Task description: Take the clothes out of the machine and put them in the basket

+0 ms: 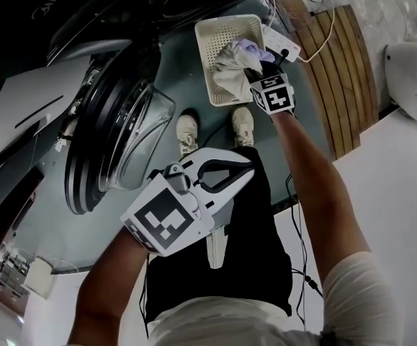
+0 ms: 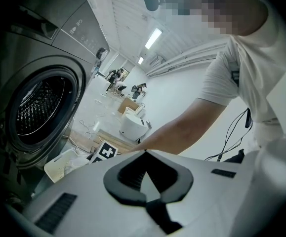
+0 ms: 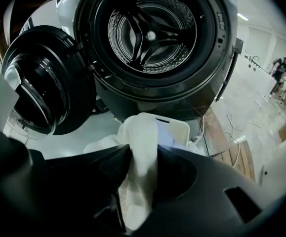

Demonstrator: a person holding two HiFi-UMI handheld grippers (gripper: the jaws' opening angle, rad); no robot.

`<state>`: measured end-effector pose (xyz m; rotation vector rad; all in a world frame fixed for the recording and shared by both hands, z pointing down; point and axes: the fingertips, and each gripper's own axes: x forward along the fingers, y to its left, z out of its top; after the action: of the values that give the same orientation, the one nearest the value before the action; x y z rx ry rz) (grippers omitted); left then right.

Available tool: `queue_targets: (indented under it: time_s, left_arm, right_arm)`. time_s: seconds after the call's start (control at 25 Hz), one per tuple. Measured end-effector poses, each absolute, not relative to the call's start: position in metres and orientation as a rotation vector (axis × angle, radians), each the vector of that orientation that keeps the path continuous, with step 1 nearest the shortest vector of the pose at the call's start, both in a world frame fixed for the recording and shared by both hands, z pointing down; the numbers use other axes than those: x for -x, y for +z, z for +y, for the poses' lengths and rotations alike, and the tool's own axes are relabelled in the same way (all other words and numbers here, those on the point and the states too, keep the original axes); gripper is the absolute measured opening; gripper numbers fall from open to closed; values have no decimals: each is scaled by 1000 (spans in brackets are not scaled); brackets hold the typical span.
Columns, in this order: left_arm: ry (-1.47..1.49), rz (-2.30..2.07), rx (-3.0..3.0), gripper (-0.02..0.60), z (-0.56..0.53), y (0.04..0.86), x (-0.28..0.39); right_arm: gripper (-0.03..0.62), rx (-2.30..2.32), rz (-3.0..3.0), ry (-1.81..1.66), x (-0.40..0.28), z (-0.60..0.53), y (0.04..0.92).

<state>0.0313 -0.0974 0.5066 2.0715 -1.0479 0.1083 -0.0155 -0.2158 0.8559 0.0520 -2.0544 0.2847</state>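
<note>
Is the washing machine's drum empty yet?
Looks empty: the perforated steel drum of the dark grey washing machine shows bare wall and paddles, no cloth; its lowest front is hidden.

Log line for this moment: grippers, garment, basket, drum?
right gripper: shut on white cloth garment, over white perforated plastic basket | left gripper: shut, empty | grey washing machine drum: no clothes visible

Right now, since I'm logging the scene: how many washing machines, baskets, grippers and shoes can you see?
Washing machine: 1
Basket: 1
Grippers, left gripper and right gripper: 2
Shoes: 2
Total: 6
</note>
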Motion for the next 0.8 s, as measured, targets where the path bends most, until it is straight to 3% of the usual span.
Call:
queue_targets:
  time_s: [0.8]
  left_arm:
    - [83, -1086, -2063, -2, -112, 510, -27]
  right_arm:
    - [147, 12, -1972, 254, 15, -211, 870]
